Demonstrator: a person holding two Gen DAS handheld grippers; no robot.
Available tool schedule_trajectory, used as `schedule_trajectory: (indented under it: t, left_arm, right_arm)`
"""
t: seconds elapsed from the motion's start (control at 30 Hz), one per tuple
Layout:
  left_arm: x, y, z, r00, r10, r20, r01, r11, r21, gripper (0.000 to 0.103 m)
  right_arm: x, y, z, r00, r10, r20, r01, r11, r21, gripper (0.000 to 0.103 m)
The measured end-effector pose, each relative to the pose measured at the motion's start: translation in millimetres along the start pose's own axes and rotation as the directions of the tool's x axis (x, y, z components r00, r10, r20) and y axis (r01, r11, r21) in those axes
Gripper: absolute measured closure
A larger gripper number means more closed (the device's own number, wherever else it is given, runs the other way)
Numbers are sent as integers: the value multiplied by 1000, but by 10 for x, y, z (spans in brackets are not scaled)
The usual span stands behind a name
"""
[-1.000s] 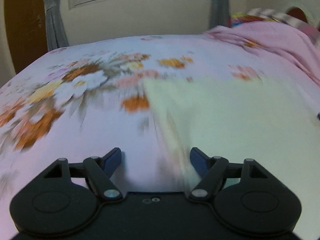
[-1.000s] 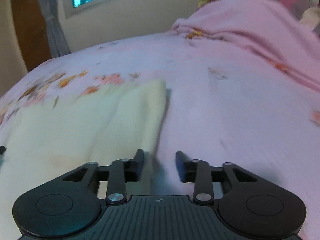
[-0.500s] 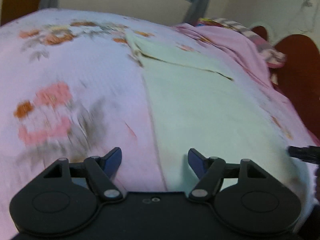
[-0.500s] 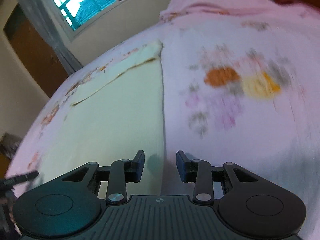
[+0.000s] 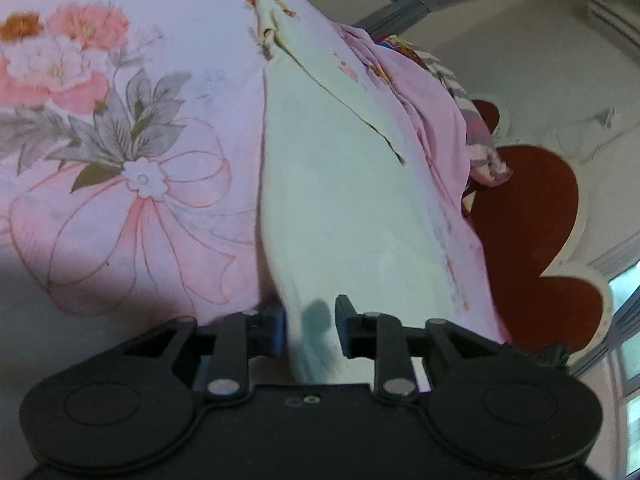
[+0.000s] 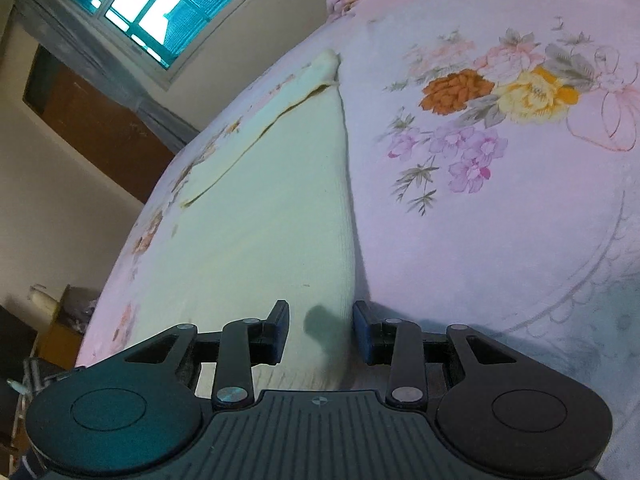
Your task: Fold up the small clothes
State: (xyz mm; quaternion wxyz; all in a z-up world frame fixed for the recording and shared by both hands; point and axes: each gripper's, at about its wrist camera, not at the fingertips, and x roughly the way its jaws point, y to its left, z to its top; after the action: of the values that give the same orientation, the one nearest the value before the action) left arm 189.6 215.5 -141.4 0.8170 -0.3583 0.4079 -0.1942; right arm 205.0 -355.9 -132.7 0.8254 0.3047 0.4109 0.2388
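pale cream garment lies flat on the floral pink bedsheet, spread lengthwise away from both cameras. landmark for everything here: the garment.

left gripper sits low at the garment's near left corner. jaws part-way apart, a moderate gap, nothing clamped. the garment's left edge runs into the gap just inside the left finger; cloth there is blurred, so contact with the blue pads cannot be told. a dark shadow falls on the cloth between the fingers.

right gripper sits at the garment's near right corner. jaws likewise apart at a moderate width, not closed on anything. the garment's right edge passes between the fingers, closer to the right one; a shadow lies on the fabric in the gap.

at the garment's far end a narrow strip is turned over, showing a dark seam line across the width.

right of the garment, on the sheet: an orange and yellow flower print. left of it: a pink bow and flower print.

beyond the garment's far end: a window with teal panes. off its far right side: a bunched pink blanket and a red headboard.
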Motion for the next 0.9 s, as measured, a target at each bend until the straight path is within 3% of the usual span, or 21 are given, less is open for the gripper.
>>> schedule_trajectory:
  t: [0.1,0.13,0.2,0.4,0.53,0.7,0.8,0.9]
  left_arm:
    - [66,46,-2,1000,-12,-7,12,1000,14,86]
    - [84,57,-4,1000,-13,-11,14,1000,19,89]
    - [93,93,3,1000,-24,-13,25,1000,17,92]
    - [142,-1,53,999,-27,-17,28,998,56,101]
    - [85,-132,184,991,-131,42,129,991,43,101]
    - [163,-316,881,964,-219,154,211,975,63,101]
    - [390,-277,1488,948,-233,216,228,973,46,101]
    - [732,-163,2135,941,-227,251,233,972,4,101]
  right_arm:
    - [21,-124,10,998,57,0,-57,997,47,70]
    - [37,-153,16,997,73,-2,-72,996,47,75]
    - [95,-212,33,996,92,-11,-91,994,53,96]
    - [161,-269,94,987,159,-6,-158,987,33,100]
    - [19,-135,265,975,219,48,-219,976,3,100]
    - [133,165,995,941,318,112,-313,948,-62,100]
    - [522,265,1671,925,350,151,-347,937,-49,100]
    - [1063,219,2320,922,341,183,-349,937,7,100]
